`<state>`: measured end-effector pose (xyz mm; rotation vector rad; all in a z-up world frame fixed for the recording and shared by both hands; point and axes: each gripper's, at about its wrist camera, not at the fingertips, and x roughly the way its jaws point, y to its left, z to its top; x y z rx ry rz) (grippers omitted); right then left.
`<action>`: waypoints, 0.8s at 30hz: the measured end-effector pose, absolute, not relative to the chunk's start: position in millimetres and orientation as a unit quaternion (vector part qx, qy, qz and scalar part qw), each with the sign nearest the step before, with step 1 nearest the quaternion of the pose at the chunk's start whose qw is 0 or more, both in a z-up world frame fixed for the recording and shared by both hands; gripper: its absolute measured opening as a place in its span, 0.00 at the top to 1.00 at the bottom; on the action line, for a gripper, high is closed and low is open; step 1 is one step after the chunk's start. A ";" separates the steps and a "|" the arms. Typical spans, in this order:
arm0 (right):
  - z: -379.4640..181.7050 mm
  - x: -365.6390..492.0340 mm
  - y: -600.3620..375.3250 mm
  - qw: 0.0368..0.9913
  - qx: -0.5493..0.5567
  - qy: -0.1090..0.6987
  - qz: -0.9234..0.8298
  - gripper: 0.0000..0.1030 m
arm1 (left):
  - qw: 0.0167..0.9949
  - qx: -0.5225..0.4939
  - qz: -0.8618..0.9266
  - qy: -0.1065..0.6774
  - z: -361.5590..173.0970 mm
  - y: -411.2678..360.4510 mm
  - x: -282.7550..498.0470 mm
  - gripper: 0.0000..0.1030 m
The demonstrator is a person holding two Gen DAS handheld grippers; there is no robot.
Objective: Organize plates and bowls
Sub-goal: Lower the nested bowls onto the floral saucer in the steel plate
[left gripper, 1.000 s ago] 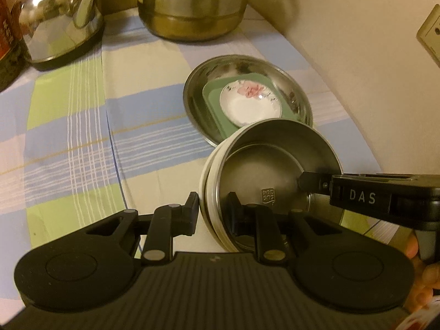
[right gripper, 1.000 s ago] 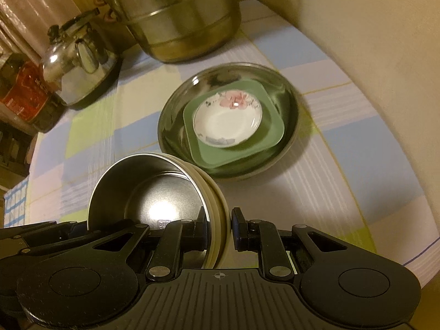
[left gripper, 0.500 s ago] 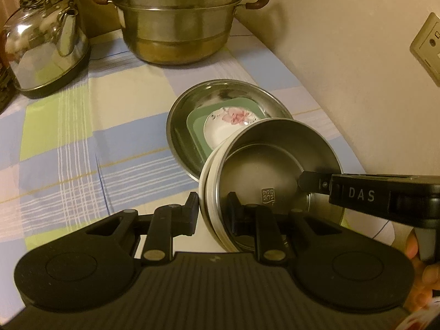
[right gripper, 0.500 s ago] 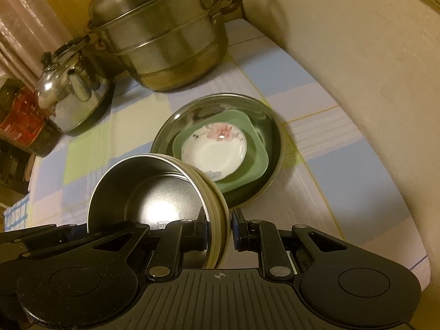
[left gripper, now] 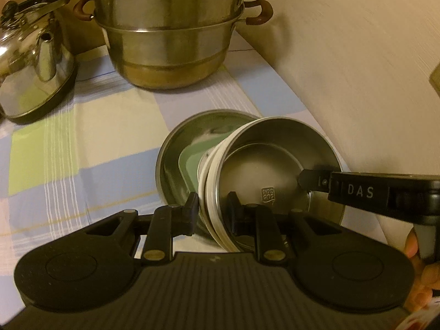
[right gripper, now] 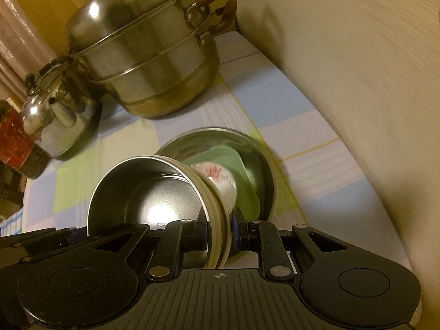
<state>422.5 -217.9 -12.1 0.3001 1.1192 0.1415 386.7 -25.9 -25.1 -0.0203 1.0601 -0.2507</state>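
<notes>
Both claws, left gripper [left gripper: 211,211] and right gripper [right gripper: 220,229], clamped on round steel bowl's [left gripper: 275,165] cream-edged rim, above wide steel dish [right gripper: 255,151].

Both wrist cams sit behind their own fingers, angled steeply down, close to the tablecloth [left gripper: 90,126]. Shared: steel bowl [left gripper: 264,170] at lower centre, steamer pot [right gripper: 154,63] at top, kettle [left gripper: 30,63] upper left.

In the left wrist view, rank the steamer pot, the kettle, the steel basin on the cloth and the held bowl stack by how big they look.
1. steamer pot, largest though farthest
2. bowl stack and steel basin: unranked; the stack is nearer the camera and hides part of the basin
3. kettle: cut off by the frame edge, unsure
</notes>
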 end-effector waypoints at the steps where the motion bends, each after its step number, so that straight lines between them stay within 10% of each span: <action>1: -12.3 427.7 -219.0 0.834 0.141 0.529 0.066 0.83 | 0.854 -0.011 -0.119 0.505 -25.0 -27.1 391.9 0.81; 24: -59.5 497.9 -221.4 0.792 0.144 0.590 0.070 0.83 | 0.820 -0.021 -0.104 0.563 -62.3 -32.7 468.1 0.81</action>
